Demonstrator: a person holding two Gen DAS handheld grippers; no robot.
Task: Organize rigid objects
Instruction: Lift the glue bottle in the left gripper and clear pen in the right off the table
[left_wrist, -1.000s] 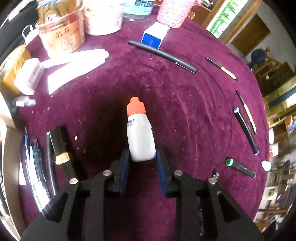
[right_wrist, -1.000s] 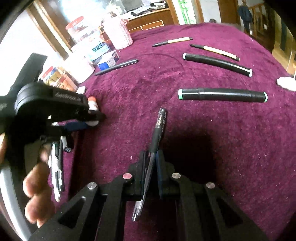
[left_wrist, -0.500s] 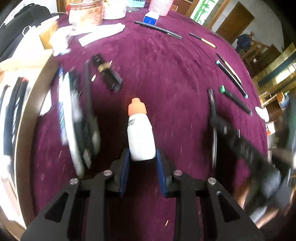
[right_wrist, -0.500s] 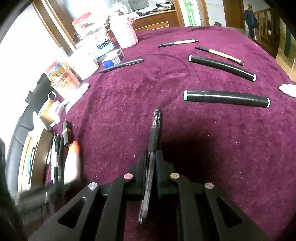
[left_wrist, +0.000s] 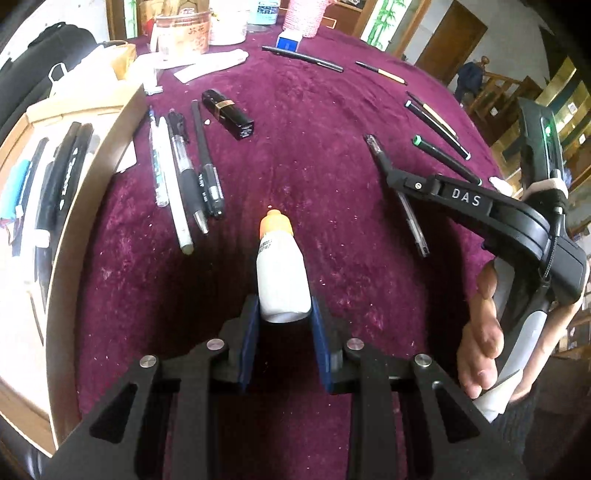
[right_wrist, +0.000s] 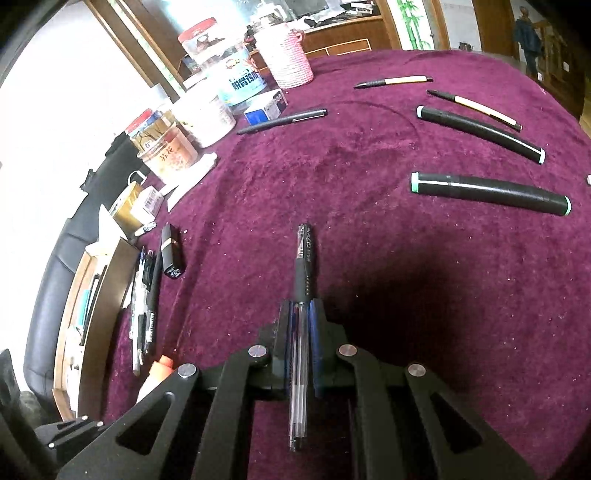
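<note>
My left gripper is shut on a small white bottle with an orange cap, held above the purple cloth. My right gripper is shut on a clear gel pen with a black grip; it also shows in the left wrist view as the right gripper, held by a hand. A row of pens and a black lipstick tube lie beside a wooden tray with more pens in it. The bottle's cap peeks in at the lower left of the right wrist view.
Black markers and two cream pens lie scattered on the right of the purple-covered table. Jars, a pink woven holder and a blue box crowd the far edge. White folded paper lies near them.
My left gripper has carried the bottle sideways toward the near side, so the tray, the row of pens and my right gripper came into its view. My right gripper closed tighter on the pen and kept still.
</note>
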